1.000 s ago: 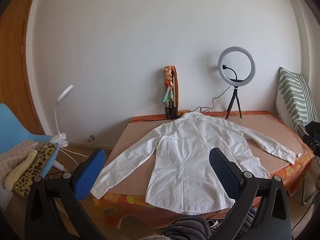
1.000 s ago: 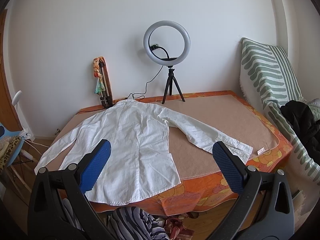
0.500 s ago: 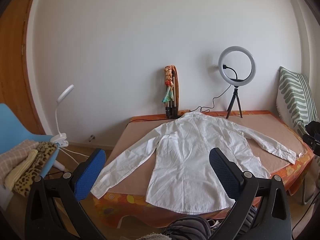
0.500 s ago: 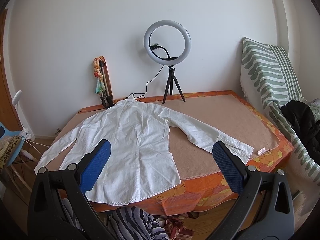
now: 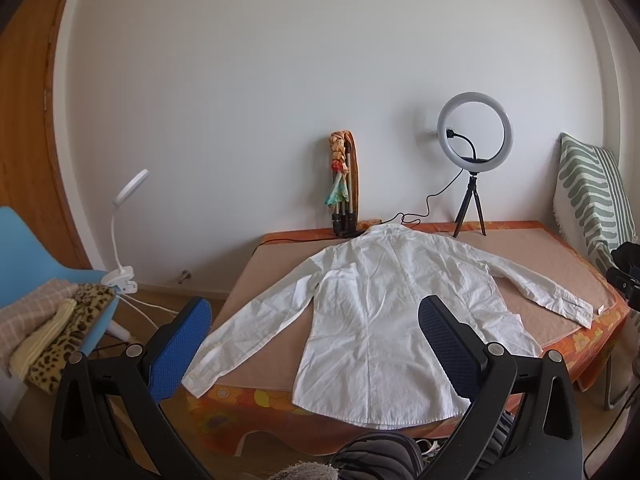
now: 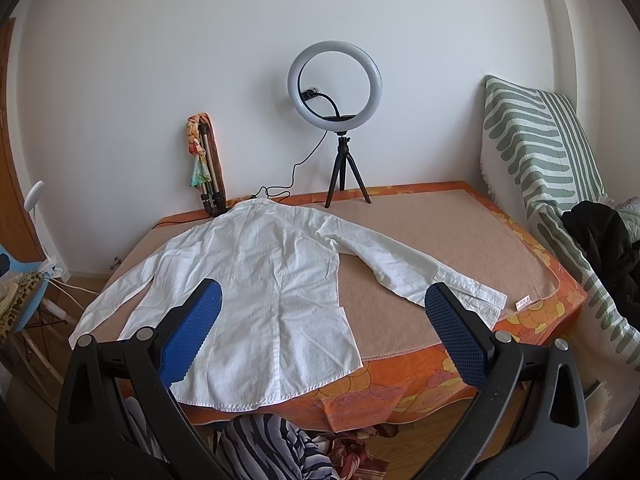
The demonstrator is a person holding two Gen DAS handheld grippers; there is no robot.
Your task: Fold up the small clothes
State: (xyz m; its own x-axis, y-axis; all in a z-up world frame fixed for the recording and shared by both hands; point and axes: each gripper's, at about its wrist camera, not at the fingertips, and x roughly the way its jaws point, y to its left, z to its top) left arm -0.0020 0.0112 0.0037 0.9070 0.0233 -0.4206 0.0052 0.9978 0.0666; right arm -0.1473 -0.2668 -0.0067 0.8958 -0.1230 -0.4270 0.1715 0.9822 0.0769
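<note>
A white long-sleeved shirt (image 5: 384, 304) lies flat, back up, on a low bed with a tan blanket (image 5: 520, 256), collar toward the wall, both sleeves spread out. It also shows in the right wrist view (image 6: 260, 280). My left gripper (image 5: 316, 336) is open and empty, held back from the bed's near edge, above the hem and left sleeve. My right gripper (image 6: 324, 324) is open and empty, also short of the bed, above the hem and right cuff (image 6: 480, 296).
A ring light on a tripod (image 6: 340, 128) and a folded tripod with a scarf (image 6: 206, 160) stand by the wall. A striped cushion (image 6: 540, 140) and dark clothes (image 6: 604, 240) lie right. A blue chair with folded clothes (image 5: 44, 328) and a clip lamp (image 5: 120, 240) stand left. Striped clothes (image 6: 264, 448) lie on the floor.
</note>
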